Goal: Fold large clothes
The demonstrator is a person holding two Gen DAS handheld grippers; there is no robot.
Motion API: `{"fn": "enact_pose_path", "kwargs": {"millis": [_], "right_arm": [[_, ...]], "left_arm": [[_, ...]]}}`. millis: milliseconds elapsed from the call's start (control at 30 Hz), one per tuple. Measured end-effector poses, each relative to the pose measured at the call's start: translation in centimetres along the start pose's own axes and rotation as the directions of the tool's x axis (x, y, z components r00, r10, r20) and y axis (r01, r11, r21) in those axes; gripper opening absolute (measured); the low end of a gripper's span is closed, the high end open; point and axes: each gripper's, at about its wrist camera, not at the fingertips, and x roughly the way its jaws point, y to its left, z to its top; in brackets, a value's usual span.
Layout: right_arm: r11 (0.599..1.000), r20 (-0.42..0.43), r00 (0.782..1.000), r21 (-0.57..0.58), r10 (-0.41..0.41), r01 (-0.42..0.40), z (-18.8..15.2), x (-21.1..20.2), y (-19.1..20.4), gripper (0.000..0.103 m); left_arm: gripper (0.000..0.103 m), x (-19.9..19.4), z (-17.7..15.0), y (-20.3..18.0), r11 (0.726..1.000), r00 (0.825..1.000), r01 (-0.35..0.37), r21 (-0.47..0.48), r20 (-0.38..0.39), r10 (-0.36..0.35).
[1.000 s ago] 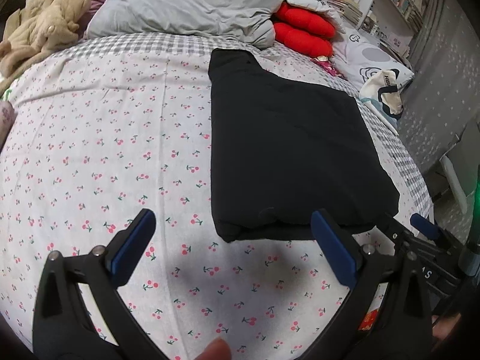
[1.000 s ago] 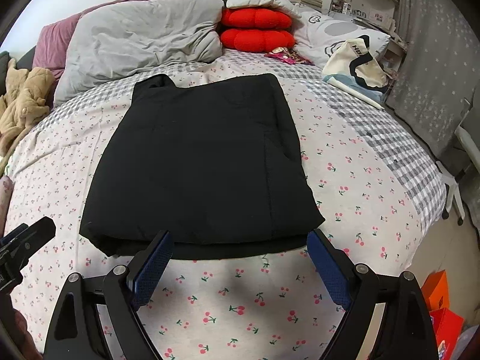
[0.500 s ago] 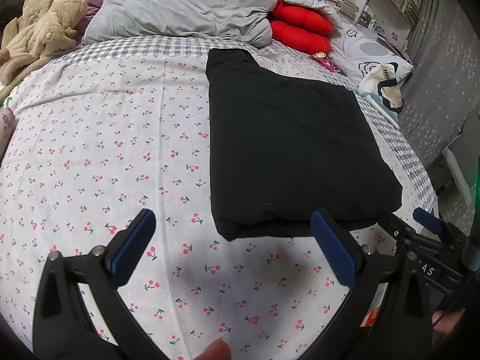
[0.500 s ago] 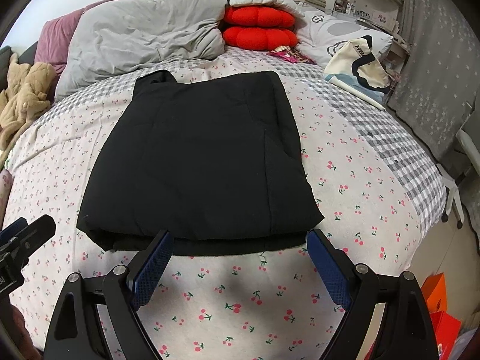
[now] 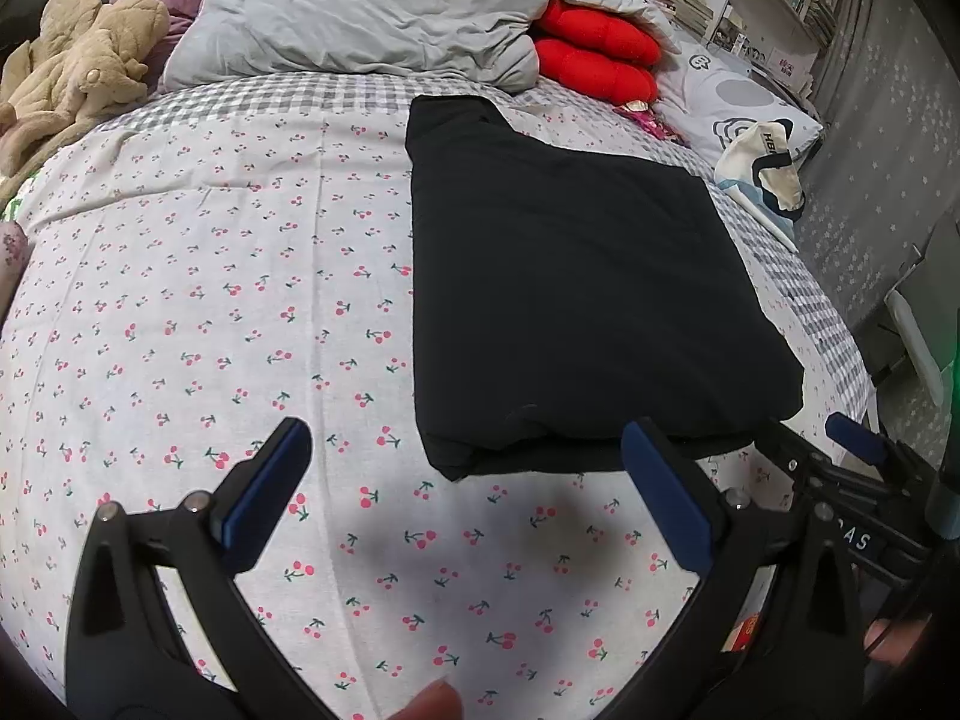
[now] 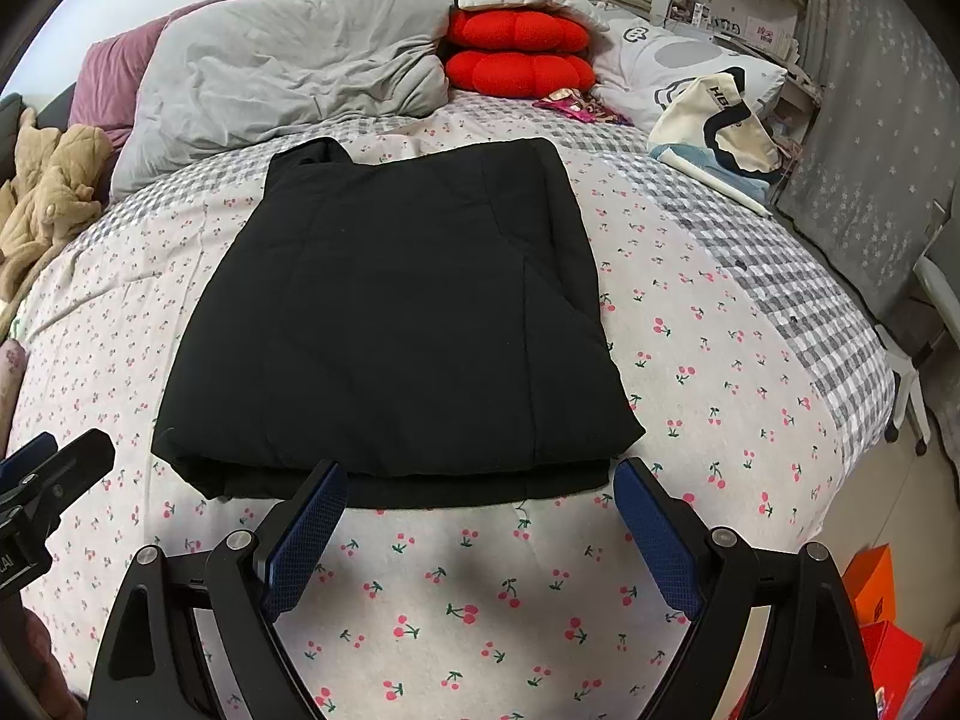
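1. A black garment (image 6: pixel 390 324), folded into a thick rectangle, lies on the cherry-print bed (image 6: pixel 720 372), toward the person's right side, its near edge just ahead of both tools.
2. The left tool (image 5: pixel 462 480) hangs above the sheet with fingers wide apart and nothing between them; the right tool (image 6: pixel 474 516) is likewise spread and empty, centred on the garment's near hem.
3. Risk, as a judgement: the near edge shows stacked layers, so a pinch there may catch only the top one and peel the fold open.
4. The left tool sits left of the garment's corner; closing from there could grab the bedsheet instead of the cloth.
5. Lifting a bulky, slack pile at two points may let the middle sag and the layers slide askew.
6. Hard to read: the fabric's blackness hides seams, sleeves and fold lines; what kind of garment it is cannot be told.
7. The far edge, near the grey pillow (image 6: pixel 288 72), has a raised lump whose nature is unclear; the underside is hidden.
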Motion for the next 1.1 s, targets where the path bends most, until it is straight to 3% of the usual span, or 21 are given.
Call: {"fn": "enact_pose_path", "kwargs": {"millis": [1100], "right_arm": [[1.0,-0.002,1.0,-0.009,-0.002,0.002,-0.01,0.1,-0.08,0.092]], "left_arm": [[0.103,0.12,-0.24,-0.23,1.0,1.0,0.002,0.018,-0.016,-0.002]]}}
